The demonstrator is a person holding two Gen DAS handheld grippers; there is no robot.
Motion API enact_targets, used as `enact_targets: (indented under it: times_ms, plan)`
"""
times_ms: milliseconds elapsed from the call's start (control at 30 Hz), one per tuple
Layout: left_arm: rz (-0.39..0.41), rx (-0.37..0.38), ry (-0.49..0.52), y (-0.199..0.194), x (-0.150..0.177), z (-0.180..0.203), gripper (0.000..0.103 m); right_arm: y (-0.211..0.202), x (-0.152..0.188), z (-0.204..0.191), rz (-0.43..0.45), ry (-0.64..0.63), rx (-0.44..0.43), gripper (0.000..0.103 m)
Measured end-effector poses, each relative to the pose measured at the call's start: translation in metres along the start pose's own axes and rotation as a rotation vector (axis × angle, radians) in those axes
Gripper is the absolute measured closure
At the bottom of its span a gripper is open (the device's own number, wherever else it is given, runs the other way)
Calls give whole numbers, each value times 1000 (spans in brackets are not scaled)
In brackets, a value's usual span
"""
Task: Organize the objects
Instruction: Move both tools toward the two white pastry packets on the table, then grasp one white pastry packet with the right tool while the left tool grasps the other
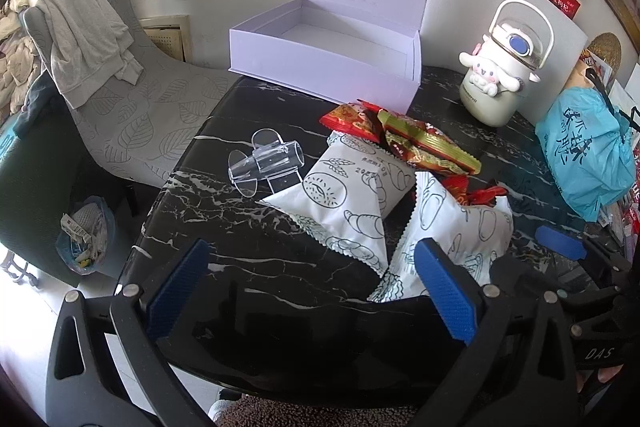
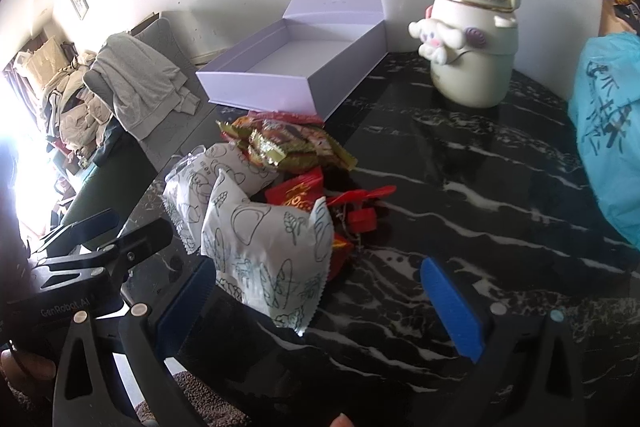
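- The left gripper (image 1: 316, 287) hovers low over the near edge of the black marble table (image 1: 248, 251), jaws spread wide, nothing between its blue pads (image 1: 180, 287).
- Ahead of its left finger lies a clear plastic stand (image 1: 266, 161), tipped on its side, apart from the snacks.
- Straight ahead, between the two fingers' lines, a white bread packet (image 1: 352, 195) printed with pastry drawings lies flat; a second white packet (image 1: 452, 227) sits just in front of the right finger, its lower corner hidden behind that pad.
- Beyond the packets, red and gold snack wrappers (image 1: 416, 143) are piled on top of them and touch both.
- Farther ahead stands the open lavender box (image 1: 320, 55), lid upright, its inside bare.
- Ahead to the right, a white cartoon-dog bottle (image 1: 500, 79) stands upright; a blue plastic bag (image 1: 580, 151) lies further right.
- The right gripper (image 2: 320, 295) is likewise wide open and holds nothing; the nearer white packet lies just ahead of its left finger, and the bottle stands ahead near its right finger's line.
- From the right wrist view, the left gripper shows at the far left edge.
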State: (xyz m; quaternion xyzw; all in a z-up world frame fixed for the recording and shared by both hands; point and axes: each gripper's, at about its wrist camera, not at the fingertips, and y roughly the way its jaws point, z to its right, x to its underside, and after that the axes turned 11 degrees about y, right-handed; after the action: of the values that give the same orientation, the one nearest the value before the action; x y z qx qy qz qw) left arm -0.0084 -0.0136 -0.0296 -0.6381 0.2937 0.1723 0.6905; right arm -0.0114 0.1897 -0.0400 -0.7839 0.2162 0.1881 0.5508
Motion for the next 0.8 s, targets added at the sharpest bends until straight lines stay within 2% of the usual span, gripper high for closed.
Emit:
enact_targets:
  times_ms: [233,400,567,800]
  plan:
    - [-25,14,1,13,-3,-11,0,17,-2,-10,-57,-25,-26,0]
    - [-3,5,15,16,-8,-18,0,29,-5,-16,-77,-48,-28,1]
    - [12,26,32,18,-15,-21,0,35,-9,-18,-86,-59,-40,17]
    - [-8,109,65,31,-28,-12,0,26,-14,-12,-58,-57,-78,42]
